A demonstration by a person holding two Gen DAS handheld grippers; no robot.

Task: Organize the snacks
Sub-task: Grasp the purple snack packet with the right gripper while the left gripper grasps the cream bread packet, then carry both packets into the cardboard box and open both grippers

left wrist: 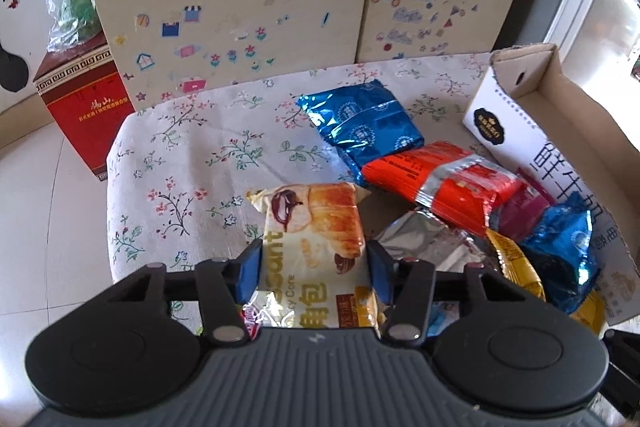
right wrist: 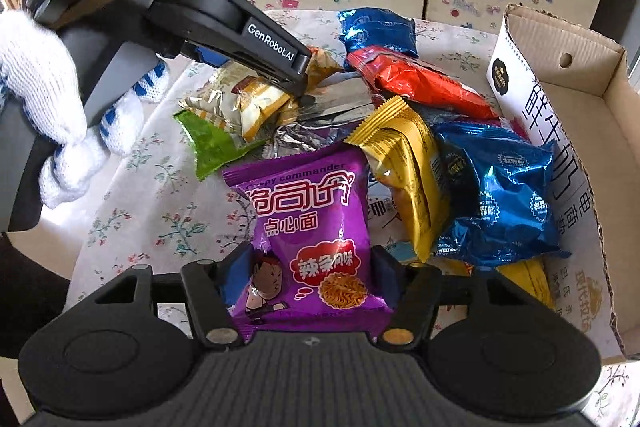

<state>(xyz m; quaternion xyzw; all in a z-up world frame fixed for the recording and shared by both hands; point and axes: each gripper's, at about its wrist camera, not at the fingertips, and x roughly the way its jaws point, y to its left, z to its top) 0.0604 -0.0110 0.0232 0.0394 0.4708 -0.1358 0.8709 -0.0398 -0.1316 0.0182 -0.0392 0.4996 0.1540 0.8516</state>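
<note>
A croissant packet (left wrist: 316, 251) is clamped between the blue pads of the left gripper (left wrist: 314, 269), its printed face turned up and its far end lying over the flowered cloth (left wrist: 180, 163) that covers the table. In the right wrist view the same gripper (right wrist: 298, 83) is seen from the side, held by a hand in a white knitted glove (right wrist: 44, 95), its tip set into the heap of snacks near the middle of the table. A purple noodle packet (right wrist: 310, 239) is enclosed by the right gripper (right wrist: 310, 269); the pads appear to press on its sides, though the contact is partly hidden by the wrapper. Beyond it, a yellow packet (right wrist: 408, 167) and a blue foil packet (right wrist: 500, 195) are piled against the wall of an open cardboard box (right wrist: 580, 131) at the table's right edge. A red packet (left wrist: 436, 179) and another blue packet (left wrist: 364, 127) lie further back, toward the far edge. A green wrapper (right wrist: 208, 143) is spread flat at the heap's left side.
</note>
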